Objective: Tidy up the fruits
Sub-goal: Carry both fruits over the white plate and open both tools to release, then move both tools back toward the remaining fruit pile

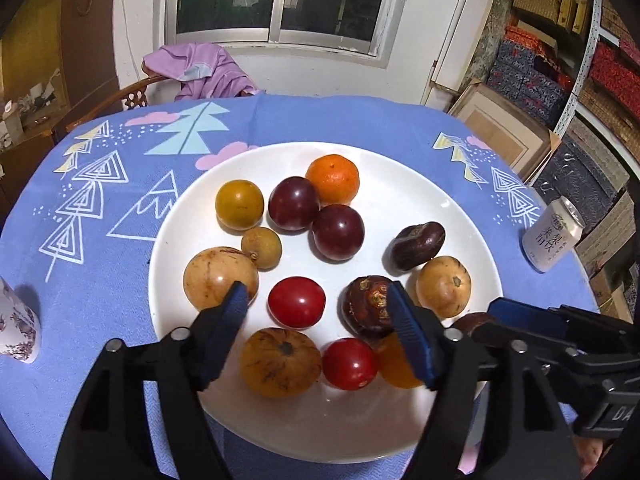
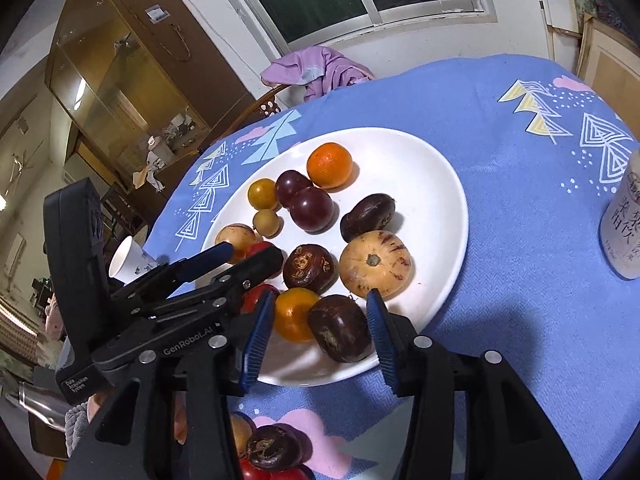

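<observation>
white plate, blue tree-patterned tablecloth

**Background clutter, non-task**

Table was covered by a blue tablecloth printed with trees, mountains and pink clouds. A white drink can with dark lettering stood upright near the cloth's right edge. A paper cup with a floral print sat at the left edge. A wooden chair stood behind the table, purple garment draped over it. A sliding window was in the white wall, dark outside. Shelves of patterned boxes ran along the right wall. A wooden glass-front cabinet stood on the left.
</observation>
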`<state>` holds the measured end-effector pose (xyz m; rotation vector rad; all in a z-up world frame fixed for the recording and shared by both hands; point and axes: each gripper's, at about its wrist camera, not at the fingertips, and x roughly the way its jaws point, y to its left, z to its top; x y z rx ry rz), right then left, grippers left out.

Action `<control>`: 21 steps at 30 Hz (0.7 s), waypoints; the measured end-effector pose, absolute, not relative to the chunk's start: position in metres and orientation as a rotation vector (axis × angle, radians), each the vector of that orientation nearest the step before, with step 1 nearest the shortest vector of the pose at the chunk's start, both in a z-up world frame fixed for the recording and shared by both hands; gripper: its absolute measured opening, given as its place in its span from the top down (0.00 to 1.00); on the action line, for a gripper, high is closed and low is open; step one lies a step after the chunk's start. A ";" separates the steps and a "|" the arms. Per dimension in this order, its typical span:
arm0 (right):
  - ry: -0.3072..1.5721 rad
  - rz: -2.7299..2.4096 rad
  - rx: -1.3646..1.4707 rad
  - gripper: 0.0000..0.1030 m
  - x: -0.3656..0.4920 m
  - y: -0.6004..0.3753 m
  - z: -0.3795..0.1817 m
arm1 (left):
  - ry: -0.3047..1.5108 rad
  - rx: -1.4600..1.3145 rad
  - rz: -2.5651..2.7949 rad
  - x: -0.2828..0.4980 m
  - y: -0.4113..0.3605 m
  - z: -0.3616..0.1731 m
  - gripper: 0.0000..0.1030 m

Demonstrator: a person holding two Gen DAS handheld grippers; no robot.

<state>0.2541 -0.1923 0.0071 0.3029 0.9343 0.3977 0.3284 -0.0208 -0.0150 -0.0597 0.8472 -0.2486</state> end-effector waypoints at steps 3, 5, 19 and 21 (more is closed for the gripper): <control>0.914 0.405 0.319 0.52 0.252 -0.196 0.015 | 0.832 -0.072 -0.241 0.326 -0.017 -0.009 0.25; 0.895 0.407 0.336 0.51 0.250 -0.200 0.022 | 0.819 -0.090 -0.238 0.324 -0.011 -0.003 0.24; 0.787 0.498 0.416 0.26 0.172 -0.211 0.064 | 0.726 -0.198 -0.222 0.255 0.029 0.050 0.12; 0.789 0.481 0.430 0.24 0.157 -0.218 0.053 | 0.721 -0.192 -0.220 0.232 0.033 0.044 0.10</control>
